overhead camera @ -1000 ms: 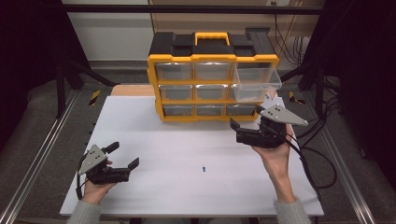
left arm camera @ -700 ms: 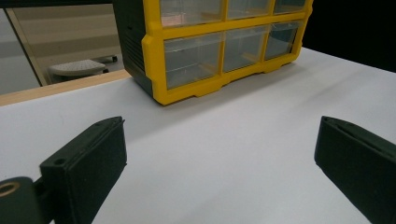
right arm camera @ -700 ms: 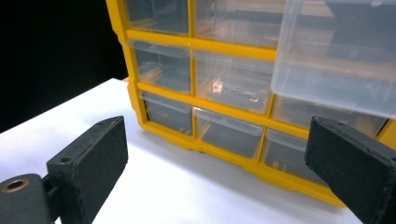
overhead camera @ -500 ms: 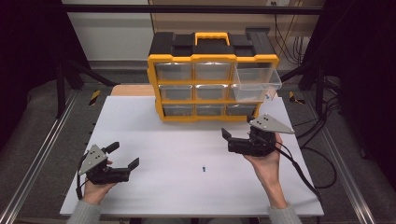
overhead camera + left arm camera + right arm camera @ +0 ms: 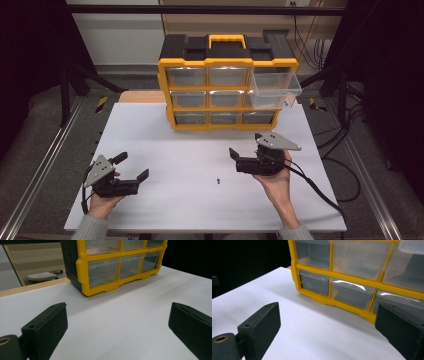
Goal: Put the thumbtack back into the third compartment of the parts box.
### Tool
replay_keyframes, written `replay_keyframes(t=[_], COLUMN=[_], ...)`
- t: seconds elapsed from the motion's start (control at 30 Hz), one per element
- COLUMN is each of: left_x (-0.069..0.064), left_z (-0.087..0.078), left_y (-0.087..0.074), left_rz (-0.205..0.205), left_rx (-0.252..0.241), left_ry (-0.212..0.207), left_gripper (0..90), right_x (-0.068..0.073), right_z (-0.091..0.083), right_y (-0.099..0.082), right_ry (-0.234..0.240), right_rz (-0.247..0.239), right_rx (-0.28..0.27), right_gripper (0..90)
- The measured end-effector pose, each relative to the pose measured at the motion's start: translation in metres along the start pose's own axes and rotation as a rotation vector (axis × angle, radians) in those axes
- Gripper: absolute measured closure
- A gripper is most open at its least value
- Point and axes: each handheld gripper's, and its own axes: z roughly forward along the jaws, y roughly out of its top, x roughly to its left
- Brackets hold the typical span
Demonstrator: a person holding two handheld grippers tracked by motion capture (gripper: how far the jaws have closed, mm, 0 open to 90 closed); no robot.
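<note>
Currently, the scene is laid out as follows.

Right gripper: the right gripper is held over the white table, in front of the cabinet's right half; its jaws are pointed toward the table's left side and are spread wide, with nothing between them.

Left gripper: the left gripper is held at the near left of the table, well apart from the other; its jaws are seen wide apart in the left gripper view and nothing is gripped.

Small screw: a small dark screw is seen lying on the table, near the right gripper and closer to the person than its jaws; it is too small for its long axis or pointing to be told.

Drawer cabinet: the yellow and black drawer cabinet is stood upright at the far middle of the table, its long axis running left to right and its drawer fronts faced toward the person.

Open drawer: the clear drawer at the top right is pulled out toward the person.
</note>
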Motion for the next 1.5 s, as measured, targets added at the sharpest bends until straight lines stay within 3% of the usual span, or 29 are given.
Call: replay_keyframes(t=[0.57,0.83,1.5], left_x=[0.000,0.000,-0.001], left_z=[0.000,0.000,0.000], left_y=[0.000,0.000,0.000], left_rz=[0.001,0.001,0.000], left_rx=[0.001,0.000,-0.002], left_ry=[-0.001,-0.001,-0.002], left_gripper=[1.8,1.8,1.8], right_x=[0.011,0.016,0.029], right_z=[0.015,0.022,0.042], right_y=[-0.026,-0.035,-0.058], right_ry=[0.037,0.061,0.077], right_rz=[0.010,-0.008,-0.014], right_rx=[0.062,0.097,0.185], right_gripper=[7.1,7.7,8.7])
